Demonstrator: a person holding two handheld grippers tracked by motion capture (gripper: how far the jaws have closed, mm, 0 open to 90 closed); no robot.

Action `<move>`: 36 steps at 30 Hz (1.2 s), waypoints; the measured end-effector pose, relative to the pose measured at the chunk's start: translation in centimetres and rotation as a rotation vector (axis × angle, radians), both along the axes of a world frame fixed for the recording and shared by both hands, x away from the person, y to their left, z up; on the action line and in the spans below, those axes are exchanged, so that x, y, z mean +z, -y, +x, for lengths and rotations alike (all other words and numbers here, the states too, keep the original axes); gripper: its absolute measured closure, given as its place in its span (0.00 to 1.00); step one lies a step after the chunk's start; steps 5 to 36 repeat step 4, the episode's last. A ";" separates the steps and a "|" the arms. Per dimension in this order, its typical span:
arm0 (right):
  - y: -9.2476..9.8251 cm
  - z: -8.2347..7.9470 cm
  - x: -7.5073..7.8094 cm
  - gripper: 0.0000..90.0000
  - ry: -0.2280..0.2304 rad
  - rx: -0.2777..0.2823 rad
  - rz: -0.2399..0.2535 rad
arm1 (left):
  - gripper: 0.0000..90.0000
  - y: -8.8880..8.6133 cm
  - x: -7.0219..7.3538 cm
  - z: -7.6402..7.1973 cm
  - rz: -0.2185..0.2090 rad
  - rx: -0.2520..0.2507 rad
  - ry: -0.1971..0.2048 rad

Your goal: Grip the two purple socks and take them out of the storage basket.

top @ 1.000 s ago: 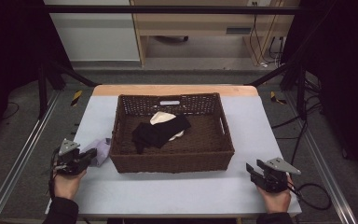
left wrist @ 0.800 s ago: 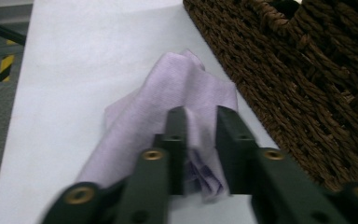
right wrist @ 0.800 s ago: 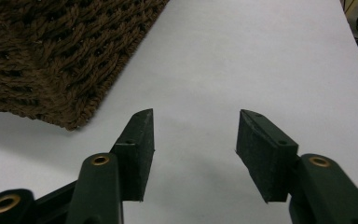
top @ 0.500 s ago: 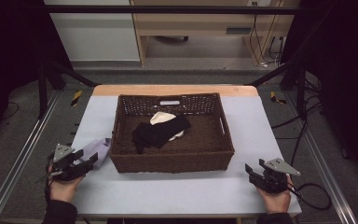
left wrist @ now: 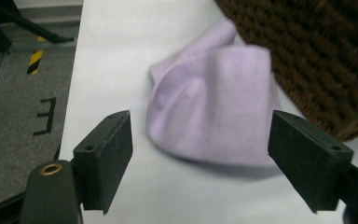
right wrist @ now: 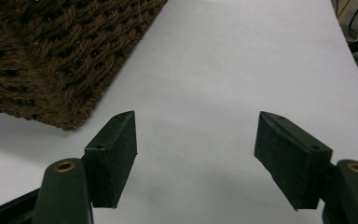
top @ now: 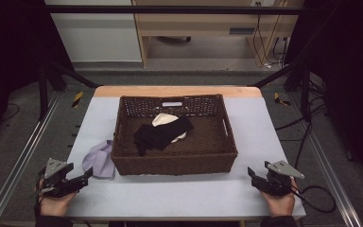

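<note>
Here, one lilac cloth (top: pixel 100 160) is lying on the counter (top: pixel 179 198), touching the near left corner of the one wicker basket (top: pixel 175 163). The left gripper (top: pixel 84 178) is sitting just left of it at the near left edge; its jaws have just been opening and are standing wide, empty. The right gripper (top: pixel 251 174) is resting at the near right edge, jaws likewise just opened wide, bare counter ahead. Two cloths, black (top: pixel 160 134) and cream (top: pixel 163 118), are lying inside the basket.

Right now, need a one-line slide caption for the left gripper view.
Open left tool facing a lilac cloth lying beside the brown wicker basket.
</note>
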State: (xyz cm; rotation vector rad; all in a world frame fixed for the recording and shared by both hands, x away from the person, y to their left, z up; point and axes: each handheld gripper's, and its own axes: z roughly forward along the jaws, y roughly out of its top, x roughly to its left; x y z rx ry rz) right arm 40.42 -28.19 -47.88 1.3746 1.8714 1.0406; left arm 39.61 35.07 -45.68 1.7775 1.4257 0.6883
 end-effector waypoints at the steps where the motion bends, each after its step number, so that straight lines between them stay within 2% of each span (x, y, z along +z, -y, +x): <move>1: 0.0 0.0 0.0 0.32 -0.005 -0.001 0.007 | 0.23 -0.1 -0.2 -0.2 0.003 -0.003 -0.009; 4: 0.2 0.1 -0.1 0.28 0.000 -0.004 0.002 | 0.22 -0.2 -0.7 -0.7 0.050 -0.007 -0.026; 36: 0.2 0.1 -0.1 0.28 0.000 -0.004 0.002 | 0.22 -0.2 -0.7 -0.7 0.050 -0.007 -0.026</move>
